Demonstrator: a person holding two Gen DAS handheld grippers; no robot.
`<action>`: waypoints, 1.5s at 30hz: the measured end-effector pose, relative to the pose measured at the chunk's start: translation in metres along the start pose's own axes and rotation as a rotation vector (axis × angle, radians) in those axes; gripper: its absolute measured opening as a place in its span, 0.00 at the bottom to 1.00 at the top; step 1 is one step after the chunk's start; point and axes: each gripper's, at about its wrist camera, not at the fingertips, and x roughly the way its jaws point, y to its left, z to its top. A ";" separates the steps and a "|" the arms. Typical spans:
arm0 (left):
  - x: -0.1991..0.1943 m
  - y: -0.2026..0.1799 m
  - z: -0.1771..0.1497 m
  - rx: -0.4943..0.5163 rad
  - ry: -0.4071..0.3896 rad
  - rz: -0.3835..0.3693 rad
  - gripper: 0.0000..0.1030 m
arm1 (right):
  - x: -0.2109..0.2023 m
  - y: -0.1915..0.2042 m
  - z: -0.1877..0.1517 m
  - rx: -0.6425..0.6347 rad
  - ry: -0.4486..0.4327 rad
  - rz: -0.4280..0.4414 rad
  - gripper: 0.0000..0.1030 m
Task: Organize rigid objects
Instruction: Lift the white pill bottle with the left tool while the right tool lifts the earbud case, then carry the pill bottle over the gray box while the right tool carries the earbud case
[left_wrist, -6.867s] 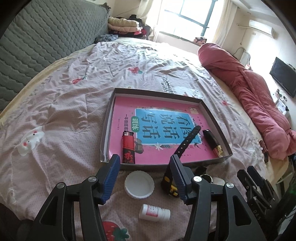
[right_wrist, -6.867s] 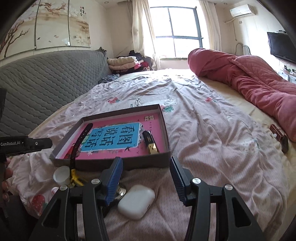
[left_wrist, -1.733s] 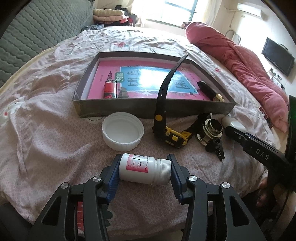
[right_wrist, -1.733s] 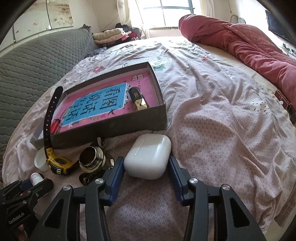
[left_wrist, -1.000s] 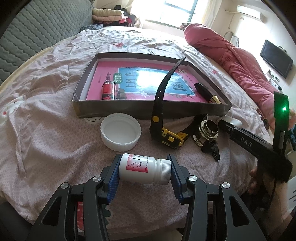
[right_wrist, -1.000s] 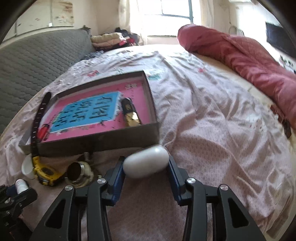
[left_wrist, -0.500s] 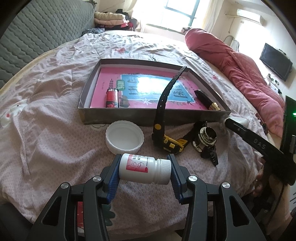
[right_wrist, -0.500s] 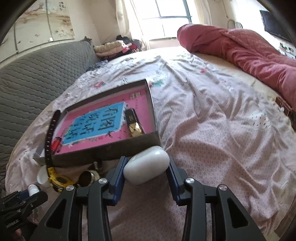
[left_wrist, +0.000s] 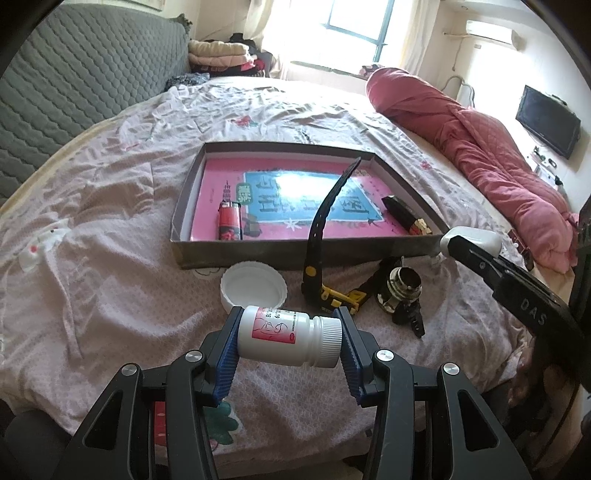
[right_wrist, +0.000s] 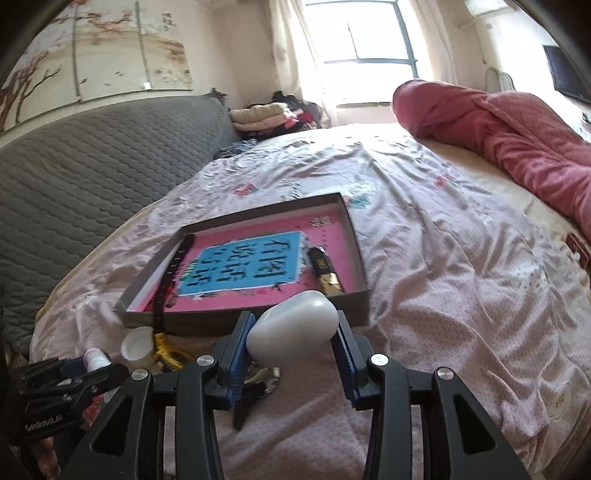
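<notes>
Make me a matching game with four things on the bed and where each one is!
Things:
1. pill bottle
2. white earbud case
3. red lighter
4. white lid

Places:
A. lying inside the box, on the pink book
B. held between the fingers of the right gripper
C. on the bedsheet, just outside the box's near wall
D. held between the fingers of the left gripper

Right pairs: 1-D, 2-B, 3-A, 4-C
</notes>
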 end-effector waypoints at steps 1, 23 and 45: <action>-0.002 0.000 0.001 0.002 -0.006 0.003 0.48 | -0.002 0.003 0.000 -0.007 -0.005 0.006 0.40; -0.029 -0.003 0.033 -0.010 -0.090 0.039 0.48 | -0.020 0.016 0.011 -0.035 -0.092 0.065 0.40; -0.044 -0.008 0.057 -0.002 -0.154 0.049 0.48 | -0.027 0.017 0.016 -0.043 -0.129 0.065 0.40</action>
